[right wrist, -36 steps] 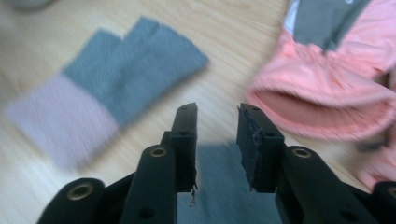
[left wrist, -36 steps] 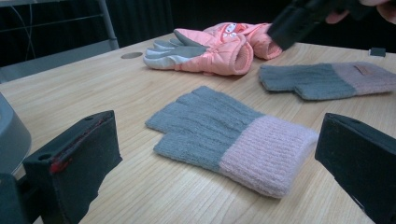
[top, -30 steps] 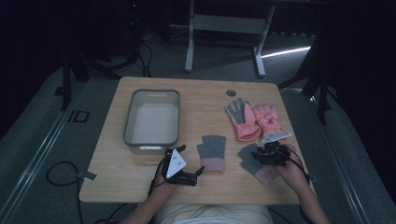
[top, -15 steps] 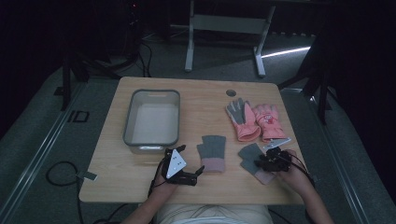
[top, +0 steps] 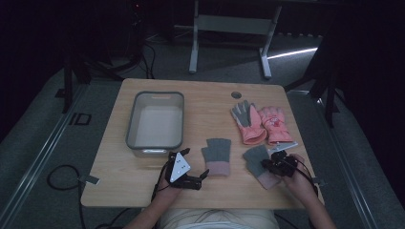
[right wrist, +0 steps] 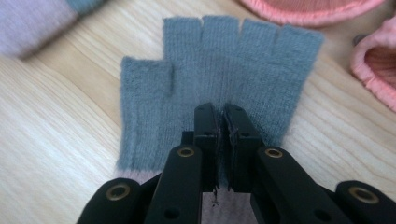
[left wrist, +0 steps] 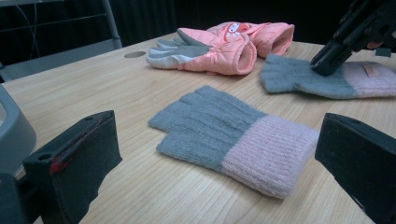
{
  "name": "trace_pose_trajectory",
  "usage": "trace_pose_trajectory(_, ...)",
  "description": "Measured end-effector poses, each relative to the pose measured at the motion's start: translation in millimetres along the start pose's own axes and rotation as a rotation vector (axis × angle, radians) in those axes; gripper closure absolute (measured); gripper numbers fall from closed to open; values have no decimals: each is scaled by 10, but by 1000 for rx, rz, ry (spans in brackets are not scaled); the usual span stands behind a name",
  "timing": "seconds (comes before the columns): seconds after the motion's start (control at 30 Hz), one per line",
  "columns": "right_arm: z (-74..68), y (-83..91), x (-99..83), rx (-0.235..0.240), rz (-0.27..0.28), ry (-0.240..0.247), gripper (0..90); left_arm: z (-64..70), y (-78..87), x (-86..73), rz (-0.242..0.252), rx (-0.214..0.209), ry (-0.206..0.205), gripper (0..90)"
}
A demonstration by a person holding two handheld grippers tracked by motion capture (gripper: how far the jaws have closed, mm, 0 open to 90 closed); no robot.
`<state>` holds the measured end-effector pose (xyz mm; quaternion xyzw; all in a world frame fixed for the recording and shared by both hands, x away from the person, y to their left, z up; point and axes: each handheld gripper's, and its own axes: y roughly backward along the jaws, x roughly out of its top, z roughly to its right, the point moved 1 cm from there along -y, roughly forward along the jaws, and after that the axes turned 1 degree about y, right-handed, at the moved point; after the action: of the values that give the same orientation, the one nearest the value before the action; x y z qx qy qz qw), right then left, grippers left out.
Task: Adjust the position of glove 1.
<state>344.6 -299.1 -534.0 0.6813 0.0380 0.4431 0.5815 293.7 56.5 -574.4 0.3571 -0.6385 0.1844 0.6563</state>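
Right gripper (right wrist: 218, 135) jaws pinched shut on grey fingerless glove (right wrist: 219, 74), mid-palm, for a lift.
Left gripper (top: 187, 172) jaws wide open, empty, lined up on second glove (left wrist: 233, 137) on desk (top: 200, 100).

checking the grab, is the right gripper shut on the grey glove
Shut: the right gripper has its jaws pinched together on the grey glove.

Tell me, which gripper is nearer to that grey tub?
The left gripper. It sits just in front of the grey tub, near its front right corner. The right gripper is far off to the right, pinching a grey knit glove.
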Motion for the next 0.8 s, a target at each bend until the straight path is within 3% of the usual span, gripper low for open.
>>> trace_pose_trajectory(0.2,-121,280,106,-26,77,-6,844,1,2,-1,-1,2,1,0)
trace_pose_trajectory(0.3,-134,308,118,-29,81,-15,844,1,2,-1,-2,4,0,0)
trace_pose_trajectory(0.43,-164,499,186,-62,134,-120,844,9,2,0,-4,4,-9,0)
trace_pose_trajectory(0.5,-158,527,195,-72,142,-139,844,9,3,0,-4,4,-8,0)
trace_pose_trajectory(0.6,-170,621,212,-166,175,-186,844,11,2,0,-2,4,-10,0)
trace_pose_trajectory(0.73,-166,637,198,-170,187,-226,845,9,5,-1,-4,4,-10,0)
trace_pose_trajectory(0.8,-181,634,147,-210,200,-286,845,10,4,0,-4,5,-13,0)
